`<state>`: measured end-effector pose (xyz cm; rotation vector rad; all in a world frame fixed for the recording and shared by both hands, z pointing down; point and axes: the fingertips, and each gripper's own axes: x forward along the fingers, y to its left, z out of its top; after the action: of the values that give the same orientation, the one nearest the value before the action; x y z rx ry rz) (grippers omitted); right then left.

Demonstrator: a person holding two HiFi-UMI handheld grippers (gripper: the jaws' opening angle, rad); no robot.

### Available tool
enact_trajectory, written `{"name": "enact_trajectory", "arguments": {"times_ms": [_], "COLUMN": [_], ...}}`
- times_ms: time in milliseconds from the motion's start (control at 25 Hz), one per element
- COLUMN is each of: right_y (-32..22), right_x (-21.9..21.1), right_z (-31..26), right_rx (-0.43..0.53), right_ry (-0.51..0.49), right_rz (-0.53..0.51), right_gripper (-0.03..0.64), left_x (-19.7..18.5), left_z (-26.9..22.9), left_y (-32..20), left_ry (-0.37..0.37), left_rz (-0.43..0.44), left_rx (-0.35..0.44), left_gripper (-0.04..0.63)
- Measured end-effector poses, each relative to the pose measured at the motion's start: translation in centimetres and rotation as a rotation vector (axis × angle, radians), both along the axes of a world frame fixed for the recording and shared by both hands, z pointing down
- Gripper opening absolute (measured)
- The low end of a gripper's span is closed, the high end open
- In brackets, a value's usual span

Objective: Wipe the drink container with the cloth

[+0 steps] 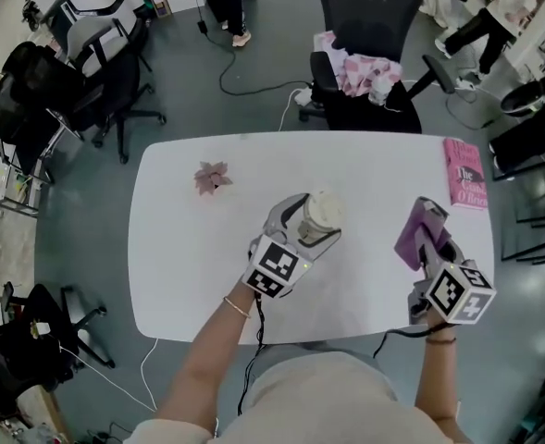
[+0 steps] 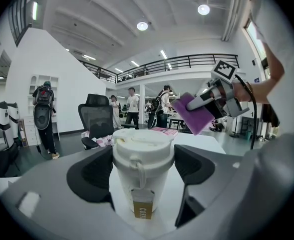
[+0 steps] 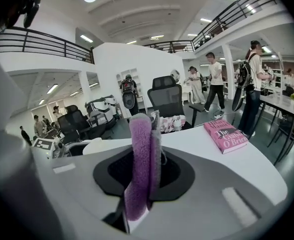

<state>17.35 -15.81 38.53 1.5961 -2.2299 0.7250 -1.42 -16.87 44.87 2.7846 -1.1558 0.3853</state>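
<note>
A white lidded drink cup with a tag on a string is held between the jaws of my left gripper, above the middle of the white table. In the left gripper view the cup fills the gap between the two dark pads, upright. My right gripper is shut on a folded purple cloth, to the right of the cup and apart from it. In the right gripper view the cloth stands up between the jaws. The left gripper view shows the cloth hanging off to the right.
A pink book lies at the table's far right edge, and a small pink paper flower lies at the far left part. A black office chair with clothing on it stands behind the table. People move about in the background.
</note>
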Motion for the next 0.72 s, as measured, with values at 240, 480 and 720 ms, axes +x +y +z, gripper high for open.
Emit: {"name": "enact_trajectory", "arguments": {"times_ms": [240, 480, 720], "right_y": [-0.5, -0.7, -0.1], "right_x": [-3.1, -7.0, -10.8], "right_z": [-1.7, -2.9, -2.2], "right_rx": [-0.007, -0.064, -0.179], "right_ry": [-0.022, -0.038, 0.073], "right_rz": [-0.167, -0.388, -0.642], "right_gripper": [0.069, 0.069, 0.069], "left_x": [0.0, -0.1, 0.0], "left_z": [0.2, 0.1, 0.0], "left_y": [0.0, 0.0, 0.0], "left_ry": [0.010, 0.016, 0.024], "left_rz": [0.009, 0.011, 0.016], "left_rx": [0.005, 0.014, 0.019], "left_gripper": [0.387, 0.387, 0.387]}}
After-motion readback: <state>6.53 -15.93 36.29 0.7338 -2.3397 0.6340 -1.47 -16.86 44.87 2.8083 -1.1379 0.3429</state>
